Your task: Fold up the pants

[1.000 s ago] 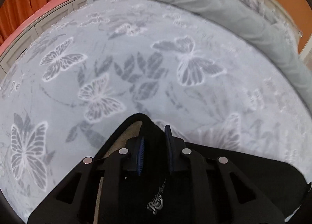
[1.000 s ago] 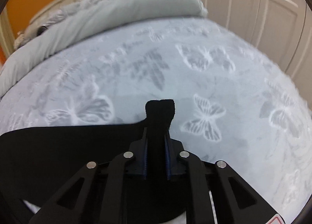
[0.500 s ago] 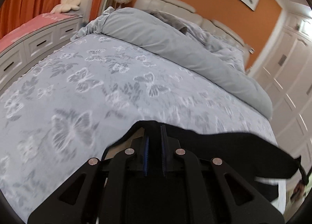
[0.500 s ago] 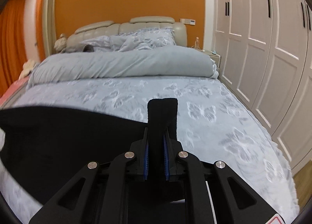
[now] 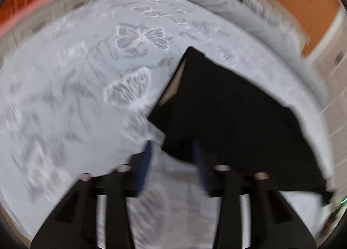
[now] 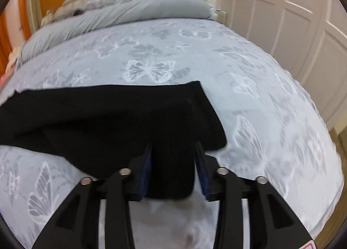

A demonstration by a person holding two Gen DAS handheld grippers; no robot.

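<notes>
The pants (image 6: 112, 119) lie spread on the bed (image 6: 249, 101), a flat black sheet across its near part, well short of the rolled duvet (image 6: 134, 12) at the head end. In the left view they sit to the right of the tool, one corner (image 5: 192, 54) pointing up the bed and a pale lining showing along the left edge. Their lie suggests they have been laid out flat so that a fold can be made on a smooth surface.

The right tool (image 6: 173, 168) stands part open; its jaws have just been opening. A band of black cloth still lies between the blue pads (image 6: 146, 168), but a gap shows at the right pad, so the pads do not appear to press on it. Judgement: this is a release, the cloth being let go once it rests on the bed.

The left tool (image 5: 171, 166) also stands part open, its jaws having just been opening. Between its pads is mostly bedcover, with the pants' edge at the tips; the view is blurred, and no grip shows.

Both tools point down at the bed. Next comes a fresh grasp for the fold.
</notes>
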